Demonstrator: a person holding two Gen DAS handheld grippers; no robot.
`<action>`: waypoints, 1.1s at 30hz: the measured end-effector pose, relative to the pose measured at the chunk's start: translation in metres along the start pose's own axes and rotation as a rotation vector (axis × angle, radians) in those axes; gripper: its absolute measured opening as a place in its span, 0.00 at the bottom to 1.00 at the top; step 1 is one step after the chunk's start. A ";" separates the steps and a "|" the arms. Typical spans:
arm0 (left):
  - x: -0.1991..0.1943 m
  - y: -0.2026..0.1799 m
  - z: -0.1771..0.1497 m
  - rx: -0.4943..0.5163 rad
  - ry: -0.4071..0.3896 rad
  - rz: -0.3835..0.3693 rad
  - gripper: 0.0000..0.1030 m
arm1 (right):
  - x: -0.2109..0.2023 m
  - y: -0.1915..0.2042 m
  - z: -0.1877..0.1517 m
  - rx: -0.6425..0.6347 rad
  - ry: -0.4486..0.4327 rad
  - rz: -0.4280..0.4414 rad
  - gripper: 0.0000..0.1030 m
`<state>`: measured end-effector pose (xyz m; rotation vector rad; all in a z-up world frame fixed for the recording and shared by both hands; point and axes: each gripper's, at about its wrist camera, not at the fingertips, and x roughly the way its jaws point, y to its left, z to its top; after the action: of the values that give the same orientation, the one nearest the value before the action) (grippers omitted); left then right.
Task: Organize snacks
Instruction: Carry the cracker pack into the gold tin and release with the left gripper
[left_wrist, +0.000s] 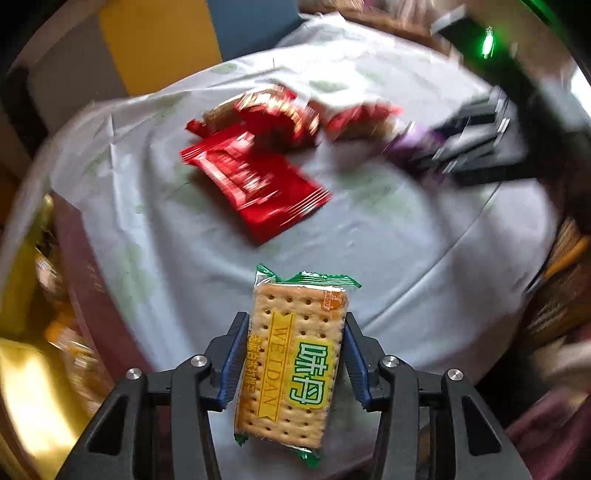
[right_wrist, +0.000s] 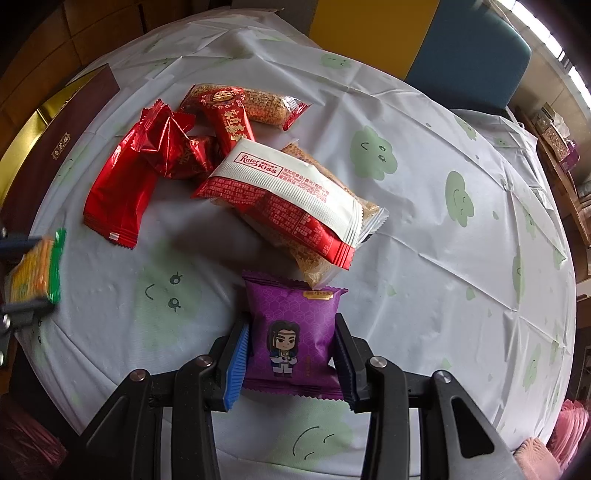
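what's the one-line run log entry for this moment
left hand-held gripper: shut on cracker pack | right hand-held gripper: shut on purple pack | red packs: loose on tablecloth

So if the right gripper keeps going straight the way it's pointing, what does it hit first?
Probably the tablecloth: the right gripper points steeply down, shut on the purple snack packet, so that packet would touch first. The sesame bar pack lies just beyond; depth is unclear.
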<state>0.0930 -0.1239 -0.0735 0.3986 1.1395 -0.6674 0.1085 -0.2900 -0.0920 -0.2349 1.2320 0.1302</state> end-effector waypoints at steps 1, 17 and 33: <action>-0.001 -0.001 0.001 -0.030 -0.016 -0.023 0.48 | 0.000 0.000 0.000 -0.001 -0.001 -0.002 0.40; 0.002 -0.011 -0.022 -0.085 -0.047 0.062 0.55 | -0.002 0.006 -0.003 -0.009 -0.003 -0.009 0.41; -0.053 0.004 -0.036 -0.281 -0.273 0.069 0.46 | -0.003 0.012 -0.008 -0.030 -0.015 -0.030 0.40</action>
<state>0.0570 -0.0843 -0.0384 0.1022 0.9373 -0.4754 0.0979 -0.2802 -0.0927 -0.2776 1.2122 0.1244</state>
